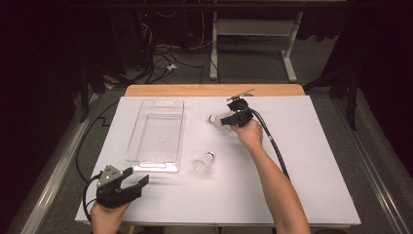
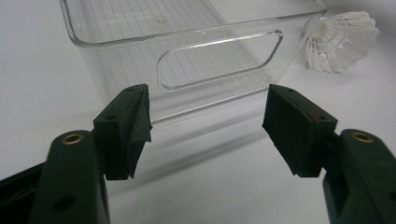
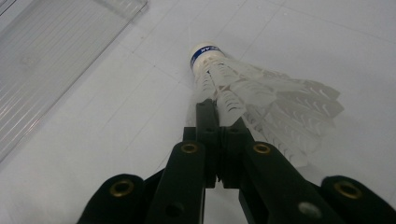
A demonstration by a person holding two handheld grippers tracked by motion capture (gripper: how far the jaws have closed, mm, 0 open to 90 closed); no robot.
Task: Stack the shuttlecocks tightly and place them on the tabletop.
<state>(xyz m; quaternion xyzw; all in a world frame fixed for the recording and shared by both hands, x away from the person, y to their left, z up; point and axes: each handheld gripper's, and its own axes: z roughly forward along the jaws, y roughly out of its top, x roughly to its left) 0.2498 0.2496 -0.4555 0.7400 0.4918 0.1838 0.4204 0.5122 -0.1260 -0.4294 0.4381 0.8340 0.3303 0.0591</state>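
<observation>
Right gripper (image 3: pixel 215 112) was clenched on the skirt of a shuttlecock (image 3: pixel 261 100), fingers (image 3: pixel 207 116) pinching the feather edge rather than the cork. Probably because the skirt was the part it could get both pads around with the thing lying on its side.

That shuttlecock (image 1: pixel 217 120) lay on the white surface (image 1: pixel 311 161), right of the clear bin (image 1: pixel 157 134), cork pointing toward the bin. I couldn't tell whether it was lifted yet.

Second shuttlecock (image 1: pixel 203 163) sat nearer the person, just off the bin's near right corner, untouched.

Left gripper (image 1: pixel 134 181) was released, fingers (image 2: pixel 125 128) spread wide, parked facing the bin's handle end (image 2: pixel 219 58). My guess: staged to steady the bin for the drop-in.
</observation>
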